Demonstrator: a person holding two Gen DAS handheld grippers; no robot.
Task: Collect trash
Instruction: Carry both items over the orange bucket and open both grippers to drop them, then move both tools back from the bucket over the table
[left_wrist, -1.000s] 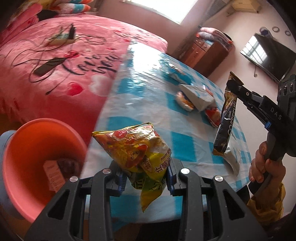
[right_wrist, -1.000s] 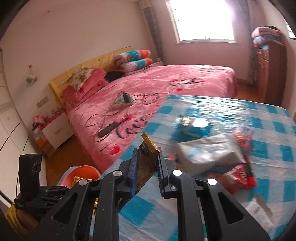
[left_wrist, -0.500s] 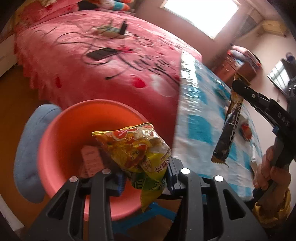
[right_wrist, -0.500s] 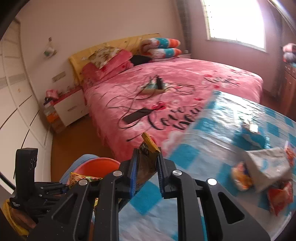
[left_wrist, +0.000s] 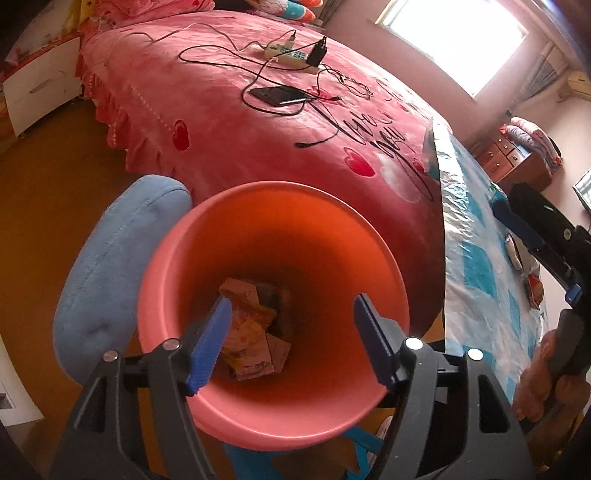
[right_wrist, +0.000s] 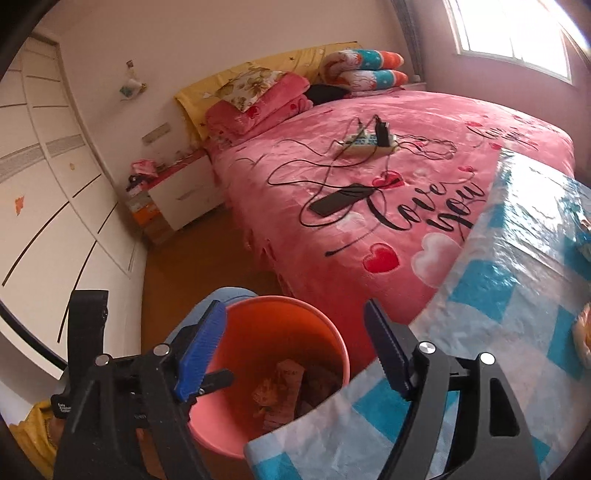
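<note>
Both the left gripper and the right gripper have just been opening; their jaws are spread with nothing between them, above the orange bin. The discarded wrappers are seen lying at the bin's bottom. Such wrappers are judged light, crinkly and slippery; remaining ones on the table should be pinched at a flat edge.

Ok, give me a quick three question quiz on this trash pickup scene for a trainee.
1. True or false: the left claw grips a wrapper.
2. Where do the wrappers lie? A) on the bed B) in the orange bin C) on the floor
3. Fill in: the phone lies on the ____.

Key: 1 false, its jaws have just been opening and stand empty over the bin. 2 B. 3 bed.
</note>
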